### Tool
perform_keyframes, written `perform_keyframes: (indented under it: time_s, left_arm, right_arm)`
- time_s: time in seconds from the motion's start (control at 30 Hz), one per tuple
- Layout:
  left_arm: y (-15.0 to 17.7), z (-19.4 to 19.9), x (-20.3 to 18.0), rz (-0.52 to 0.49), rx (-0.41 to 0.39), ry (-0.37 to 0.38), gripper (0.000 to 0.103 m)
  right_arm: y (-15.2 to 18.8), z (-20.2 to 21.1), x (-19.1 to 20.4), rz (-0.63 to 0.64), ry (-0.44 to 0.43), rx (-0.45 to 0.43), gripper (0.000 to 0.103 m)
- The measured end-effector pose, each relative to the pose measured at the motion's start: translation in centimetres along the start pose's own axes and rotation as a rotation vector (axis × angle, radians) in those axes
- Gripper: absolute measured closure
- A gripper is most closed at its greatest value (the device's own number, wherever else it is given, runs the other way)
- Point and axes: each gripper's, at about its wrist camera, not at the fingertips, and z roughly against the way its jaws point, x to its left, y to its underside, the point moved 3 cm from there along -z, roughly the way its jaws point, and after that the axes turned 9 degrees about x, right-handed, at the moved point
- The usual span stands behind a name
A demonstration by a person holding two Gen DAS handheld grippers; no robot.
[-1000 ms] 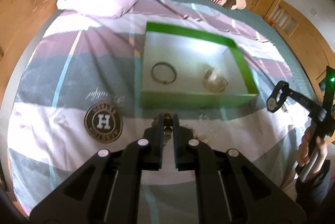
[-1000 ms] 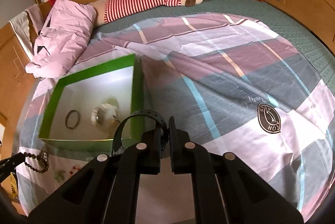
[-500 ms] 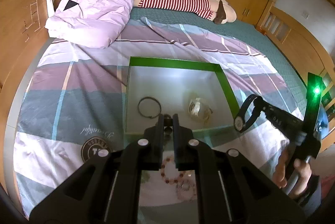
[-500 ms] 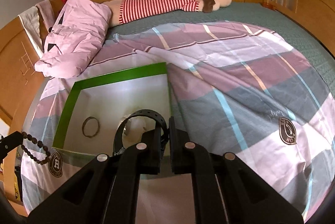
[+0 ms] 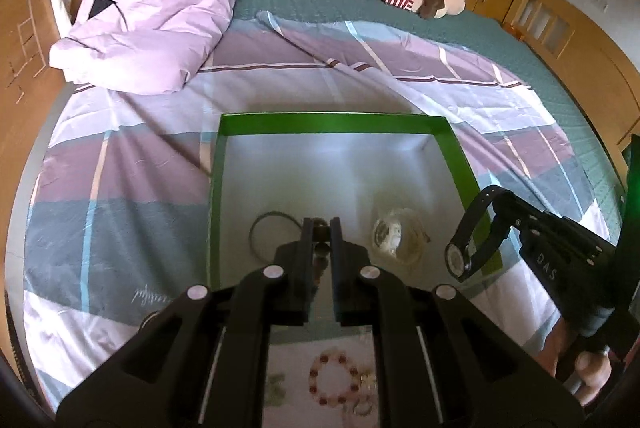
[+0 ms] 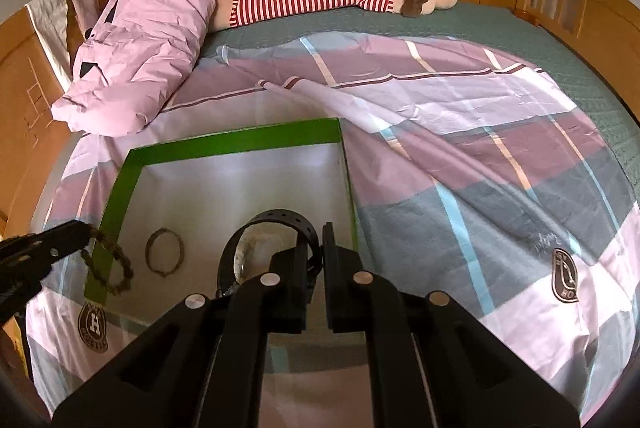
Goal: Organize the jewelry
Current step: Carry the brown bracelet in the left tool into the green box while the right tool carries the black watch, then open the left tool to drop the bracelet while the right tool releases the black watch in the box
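Right wrist view: we find the right gripper (image 6: 316, 256) clenched on the light, flexible black watch (image 6: 276, 228) strap at 12 o'clock; the left gripper (image 5: 321, 228) pinches the limp bead bracelet (image 6: 114, 264).

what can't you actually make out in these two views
- Left wrist view: the dark bead bracelet is mostly hidden between the left gripper fingers.
- Right wrist view: the black watch face sits behind the right gripper.
- Both views: the pale piece in the green box is too blurred to identify.
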Motion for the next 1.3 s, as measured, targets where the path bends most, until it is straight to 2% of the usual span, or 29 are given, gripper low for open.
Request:
perform_keyframes:
  time_s: [0.13,0.3,0.37,0.5,0.6,0.73,0.8,0.83,0.87,0.9,0.93,1.1,1.17,1.3]
  left_arm:
    - [-0.9,-1.7,-0.4,-0.016,0.014,-0.002,0.096]
    - [-2.2,-3.4,-0.6,-0.028,0.027,0.008,0.096]
    - [-2.6,-4.6,-0.7,-0.026,0.044,0.013,0.096]
    - [-2.5,-7.0,-0.9,-0.040,0.074,-0.002,0.096]
    - [-2.5,-8.4,-0.6,-0.028,0.100,-0.008,0.096]
    - [-2.4,-9.4,-0.1,-0.015,0.114,-0.019,0.095]
    - [-2.5,-9.4,0.4,0.000,0.111,-0.024,0.089]
    - [-2.5,-9.4,0.6,0.011,0.112,-0.022,0.081]
    - [-2.5,-9.4,0.8,0.018,0.112,-0.021,0.070]
    - [-2.6,-9.3,1.0,0.024,0.106,-0.025,0.064]
    - [-2.7,-9.2,1.2,0.027,0.097,-0.031,0.054]
    - [-2.9,-8.1,1.3,0.031,0.070,-0.026,0.050]
    - [-2.9,-7.3,1.0,0.030,0.056,-0.022,0.038]
    - [-3.0,-5.5,0.2,0.012,0.022,-0.017,0.028]
  right_arm:
    - [-0.8,-1.8,0.9,0.021,0.017,0.029,0.096]
    - [-0.8,-4.5,1.6,0.017,0.009,0.112,0.096]
    - [-0.6,-5.4,1.9,0.037,0.034,0.134,0.096]
    - [-0.5,-7.0,1.5,0.020,0.051,0.165,0.096]
    - [-0.4,-8.2,0.7,-0.025,0.012,0.212,0.096]
    - [-0.6,-8.4,1.2,0.005,0.035,0.215,0.093]
    - [-0.6,-8.6,1.7,0.023,0.045,0.218,0.085]
    - [-0.6,-8.6,1.9,0.036,0.051,0.212,0.072]
    - [-0.6,-8.5,2.4,0.052,0.051,0.204,0.055]
    - [-0.6,-8.5,2.8,0.063,0.062,0.198,0.046]
    - [-0.5,-8.3,3.0,0.069,0.069,0.191,0.039]
    - [-0.6,-8.2,2.9,0.048,0.058,0.189,0.036]
    - [-0.7,-7.9,2.5,0.017,0.031,0.193,0.036]
    - [-1.0,-5.8,2.1,-0.023,-0.013,0.159,0.036]
